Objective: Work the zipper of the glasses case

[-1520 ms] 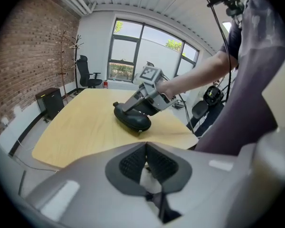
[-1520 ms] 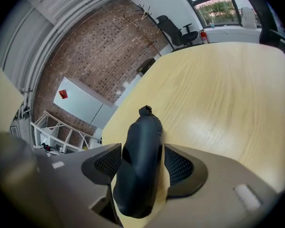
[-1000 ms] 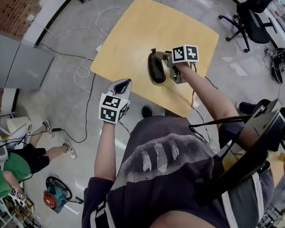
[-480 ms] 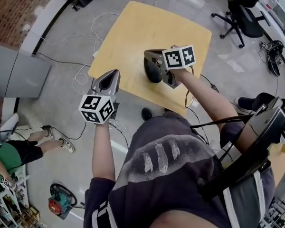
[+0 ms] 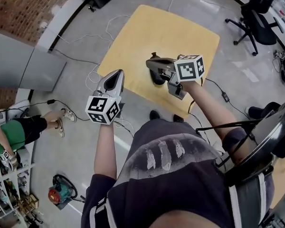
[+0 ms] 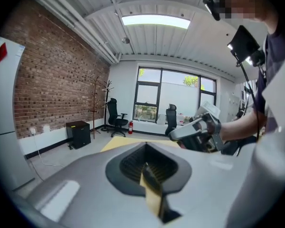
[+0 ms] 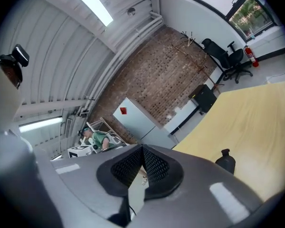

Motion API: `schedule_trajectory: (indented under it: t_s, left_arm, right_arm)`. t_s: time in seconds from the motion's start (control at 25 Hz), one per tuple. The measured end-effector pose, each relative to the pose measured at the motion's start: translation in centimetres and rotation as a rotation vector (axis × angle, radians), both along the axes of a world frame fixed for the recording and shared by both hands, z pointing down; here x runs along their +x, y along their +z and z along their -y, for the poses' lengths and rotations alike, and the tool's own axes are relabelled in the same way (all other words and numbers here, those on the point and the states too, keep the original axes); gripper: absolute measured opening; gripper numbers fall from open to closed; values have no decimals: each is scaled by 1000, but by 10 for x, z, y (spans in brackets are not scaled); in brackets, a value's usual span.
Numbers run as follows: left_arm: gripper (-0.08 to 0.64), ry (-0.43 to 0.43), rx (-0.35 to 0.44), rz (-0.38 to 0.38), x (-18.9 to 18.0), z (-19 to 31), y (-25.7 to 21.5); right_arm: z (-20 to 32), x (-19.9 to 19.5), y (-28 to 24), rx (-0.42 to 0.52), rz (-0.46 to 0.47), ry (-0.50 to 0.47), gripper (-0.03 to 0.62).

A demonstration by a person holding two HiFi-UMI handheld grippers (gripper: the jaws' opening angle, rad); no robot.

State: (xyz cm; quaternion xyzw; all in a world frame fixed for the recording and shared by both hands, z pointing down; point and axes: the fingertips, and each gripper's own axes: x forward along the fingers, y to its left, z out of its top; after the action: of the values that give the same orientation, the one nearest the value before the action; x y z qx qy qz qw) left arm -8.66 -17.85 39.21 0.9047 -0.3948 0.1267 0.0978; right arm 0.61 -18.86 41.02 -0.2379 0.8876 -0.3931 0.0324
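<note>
Now the case [image 5: 157, 77] lies on the worktop [image 5: 147, 27], close to the middle of its near edge, dark against the pale wood. The right tongs [image 5: 152, 62] hang just above it, pressed together with nothing between them. In the right gripper view the case sits low and to the right, clear of the tips. The left tongs [image 5: 118, 75] are likewise pressed together and empty, held up by the worktop's left corner, apart from the case.
</note>
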Motion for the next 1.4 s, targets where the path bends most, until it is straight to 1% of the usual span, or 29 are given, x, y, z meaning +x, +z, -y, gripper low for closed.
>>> schedule_trajectory:
  t_s: [0.12, 0.24, 0.52, 0.64, 0.72, 0.84, 0.88, 0.92, 1.0, 1.16, 1.28, 1.36, 1.4]
  left_arm:
    - [-2, 9, 14, 21, 19, -12, -8]
    - [-2, -9, 21, 34, 28, -20, -14]
    - [0, -82, 15, 23, 31, -46, -21]
    - [0, -132, 27, 20, 24, -61, -26]
    - [0, -152, 38, 26, 31, -75, -28]
    - [0, -177, 50, 16, 50, -91, -36]
    - [0, -191, 50, 6, 52, -93, -41]
    - [0, -207, 47, -1, 51, -97, -44]
    - [0, -248, 30, 6, 40, -109, -46]
    - [0, -334, -3, 51, 1, -145, -46]
    - [0, -384, -3, 69, -14, -164, -44]
    - [0, -403, -1, 60, -20, -170, -43]
    - [0, -408, -2, 51, -22, -174, -42]
  right_arm:
    - [-13, 15, -19, 40, 29, -21, 2]
    - [-21, 23, -30, 79, 29, -35, 2]
    - [-34, 37, -37, 102, 61, -67, 2]
    - [-41, 36, -38, 137, 41, -86, 2]
    - [-53, 39, -40, 202, -16, -118, 2]
    - [-75, 49, -48, 369, -128, -189, 2]
    - [-78, 49, -51, 407, -143, -214, 2]
    - [-81, 45, -52, 426, -141, -240, 2]
    - [-88, 31, -51, 424, -106, -292, 2]
    - [-112, -12, -44, 409, -45, -375, 2]
    - [-129, -30, -34, 382, -50, -416, 2]
    - [-136, -36, -29, 377, -59, -435, 2]
    - [-140, -37, -30, 380, -47, -442, 2]
